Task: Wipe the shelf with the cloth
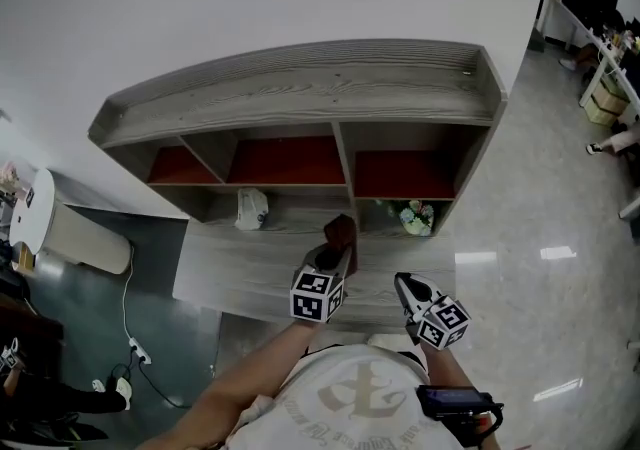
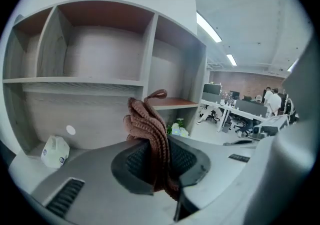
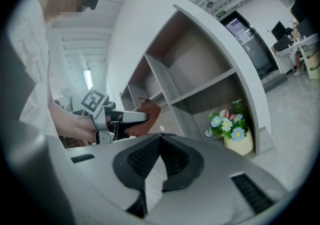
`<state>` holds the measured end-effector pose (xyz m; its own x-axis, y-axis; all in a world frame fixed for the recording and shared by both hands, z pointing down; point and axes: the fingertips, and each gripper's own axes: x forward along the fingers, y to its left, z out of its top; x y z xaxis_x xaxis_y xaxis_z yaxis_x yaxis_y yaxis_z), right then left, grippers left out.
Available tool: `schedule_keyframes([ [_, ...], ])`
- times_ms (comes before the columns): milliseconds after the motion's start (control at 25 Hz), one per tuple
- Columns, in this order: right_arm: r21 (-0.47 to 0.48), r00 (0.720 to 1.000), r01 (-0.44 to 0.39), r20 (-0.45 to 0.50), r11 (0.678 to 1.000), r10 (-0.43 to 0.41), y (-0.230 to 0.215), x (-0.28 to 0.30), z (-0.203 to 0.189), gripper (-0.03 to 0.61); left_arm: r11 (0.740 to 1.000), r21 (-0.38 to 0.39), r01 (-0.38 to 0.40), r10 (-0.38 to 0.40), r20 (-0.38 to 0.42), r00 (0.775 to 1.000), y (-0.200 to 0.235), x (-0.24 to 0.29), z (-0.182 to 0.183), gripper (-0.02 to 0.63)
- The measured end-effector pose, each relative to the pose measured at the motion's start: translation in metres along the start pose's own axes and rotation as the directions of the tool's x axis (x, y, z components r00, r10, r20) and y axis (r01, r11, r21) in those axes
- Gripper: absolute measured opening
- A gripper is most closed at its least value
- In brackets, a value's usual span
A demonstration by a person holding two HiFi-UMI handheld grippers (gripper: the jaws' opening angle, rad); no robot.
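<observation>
L gripper (image 2: 157, 164) pinches cloth (image 2: 147, 124) before shelf (image 1: 300, 78), R gripper (image 3: 155, 161) closed, empty; best press flat, stroke evenly.

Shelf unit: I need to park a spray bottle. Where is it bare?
Bare: the top board, the three red-floored upper compartments, and the ledge left of the white pouch. Crowded: the lower right bay, holding the flower pot.

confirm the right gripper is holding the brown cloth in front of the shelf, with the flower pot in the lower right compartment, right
No: the left gripper holds the brown cloth, clamped in its jaws, as the left gripper view shows; the right gripper is empty. The shelf and the flower pot in its lower right compartment are as you say.
</observation>
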<state>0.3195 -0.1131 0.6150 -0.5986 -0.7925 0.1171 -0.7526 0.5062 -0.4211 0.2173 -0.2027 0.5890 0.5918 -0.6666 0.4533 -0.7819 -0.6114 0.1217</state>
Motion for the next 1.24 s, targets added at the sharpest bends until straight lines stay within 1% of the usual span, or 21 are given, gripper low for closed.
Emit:
schedule_keyframes([
  [280, -0.054, 0.996, -0.078, -0.049, 0.995, 0.075, 0.043, 0.008, -0.009, 0.004, 0.998, -0.066, -0.013, 0.013, -0.001, 1.000, 0.019, -0.073, -0.066, 0.067],
  [440, -0.073, 0.989, -0.130, -0.078, 0.989, 0.125, 0.069, 0.014, -0.016, 0.003, 0.994, -0.101, -0.052, 0.052, 0.004, 0.999, 0.028, -0.113, -0.096, 0.067],
  [680, -0.089, 0.974, -0.200, -0.124, 0.976, 0.189, 0.111, 0.013, -0.032, 0.003, 0.979, -0.160, -0.124, 0.127, 0.007, 0.992, 0.039, -0.166, -0.138, 0.067],
  [840, -0.092, 0.966, -0.223, -0.151, 0.970, 0.208, 0.129, 0.003, -0.044, 0.003, 0.973, -0.186, -0.140, 0.149, 0.036, 0.988, 0.036, -0.192, -0.152, 0.067],
  [1000, -0.095, 0.961, -0.236, -0.170, 0.967, 0.217, 0.141, -0.007, -0.052, 0.003, 0.967, -0.210, -0.143, 0.158, 0.061, 0.985, 0.031, -0.209, -0.156, 0.067],
  [1240, -0.101, 0.956, -0.249, -0.182, 0.963, 0.228, 0.157, -0.017, -0.061, 0.003, 0.968, -0.205, -0.142, 0.164, 0.094, 0.982, 0.025, -0.225, -0.152, 0.067],
])
